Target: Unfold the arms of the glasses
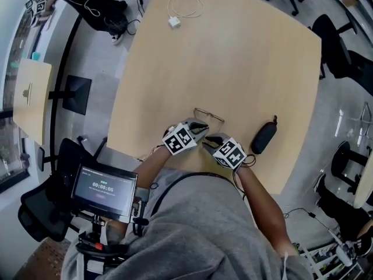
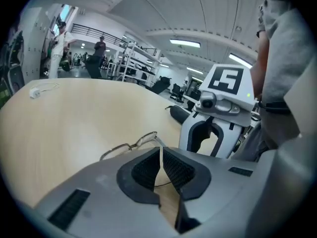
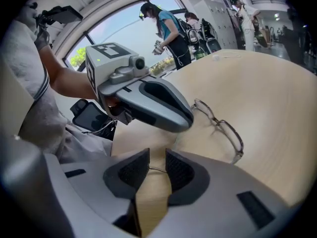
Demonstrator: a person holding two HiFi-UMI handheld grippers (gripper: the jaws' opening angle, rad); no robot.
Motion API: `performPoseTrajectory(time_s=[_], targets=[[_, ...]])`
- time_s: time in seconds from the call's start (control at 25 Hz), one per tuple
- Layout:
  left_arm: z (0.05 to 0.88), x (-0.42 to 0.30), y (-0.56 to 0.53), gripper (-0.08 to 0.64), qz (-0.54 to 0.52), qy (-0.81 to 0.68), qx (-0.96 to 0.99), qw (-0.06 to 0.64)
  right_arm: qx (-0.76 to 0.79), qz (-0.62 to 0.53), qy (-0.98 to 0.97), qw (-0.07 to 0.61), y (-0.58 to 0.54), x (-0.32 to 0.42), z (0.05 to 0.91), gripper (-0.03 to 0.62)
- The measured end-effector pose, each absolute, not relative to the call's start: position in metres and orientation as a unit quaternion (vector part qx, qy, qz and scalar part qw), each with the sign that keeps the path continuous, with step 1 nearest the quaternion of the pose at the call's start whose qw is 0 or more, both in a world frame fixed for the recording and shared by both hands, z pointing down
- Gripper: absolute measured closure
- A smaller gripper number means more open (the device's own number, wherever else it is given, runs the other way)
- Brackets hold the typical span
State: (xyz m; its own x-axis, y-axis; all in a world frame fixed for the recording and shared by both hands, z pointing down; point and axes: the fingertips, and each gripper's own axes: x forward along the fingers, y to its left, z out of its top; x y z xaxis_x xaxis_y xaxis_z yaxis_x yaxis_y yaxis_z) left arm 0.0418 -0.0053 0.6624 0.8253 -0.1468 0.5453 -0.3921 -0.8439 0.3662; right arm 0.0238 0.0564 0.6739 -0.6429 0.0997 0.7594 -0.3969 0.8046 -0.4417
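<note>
Thin wire-framed glasses point(image 1: 208, 116) lie on the wooden table point(image 1: 233, 57) near its front edge, just beyond both grippers. In the left gripper view the lenses point(image 2: 131, 145) sit ahead of my left gripper point(image 2: 161, 152). Its jaws are closed together at the frame's near end, and a thin arm wire crosses behind the tips. My left gripper point(image 1: 201, 127) and right gripper point(image 1: 208, 143) nearly meet. In the right gripper view the glasses point(image 3: 223, 128) lie ahead to the right. My right gripper point(image 3: 157, 157) has a narrow gap between its pads, and a thin arm wire point(image 3: 157, 170) spans it.
A dark glasses case point(image 1: 263, 137) lies to the right of the grippers. A white cable with a plug point(image 1: 183, 7) lies at the table's far side. The table's front edge runs close under my hands. Office chairs stand around the table.
</note>
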Motion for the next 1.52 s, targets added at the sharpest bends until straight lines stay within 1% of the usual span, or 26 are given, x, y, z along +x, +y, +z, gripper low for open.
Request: performPoseTrajectory(time_s=[0.12, 0.24, 0.6, 1.0, 1.12, 1.28, 1.52], targets=[[0.692, 0.053, 0.02, 0.541, 0.315, -0.102, 0.91, 0.25, 0.062, 0.302, -0.856, 0.416, 0.069, 0.017, 0.672, 0.492], [0.705, 0.054, 0.029, 0.541, 0.349, -0.092, 0.903, 0.233, 0.061, 0.311, -0.854, 0.412, 0.073, 0.017, 0.674, 0.492], [0.71, 0.05, 0.033, 0.541, 0.358, -0.088, 0.903, 0.221, 0.121, 0.323, -0.848, 0.402, 0.055, 0.031, 0.681, 0.492], [0.715, 0.052, 0.039, 0.541, 0.379, -0.079, 0.908, 0.163, 0.132, 0.32, -0.834, 0.431, 0.055, 0.037, 0.698, 0.492], [0.715, 0.054, 0.044, 0.541, 0.382, -0.074, 0.911, 0.136, 0.133, 0.32, -0.826, 0.445, 0.058, 0.042, 0.709, 0.492], [0.711, 0.054, 0.047, 0.541, 0.381, -0.078, 0.916, 0.095, 0.137, 0.325, -0.827, 0.437, 0.057, 0.043, 0.706, 0.503], [0.711, 0.054, 0.05, 0.541, 0.381, -0.077, 0.917, 0.087, 0.133, 0.323, -0.827, 0.44, 0.06, 0.044, 0.706, 0.506]])
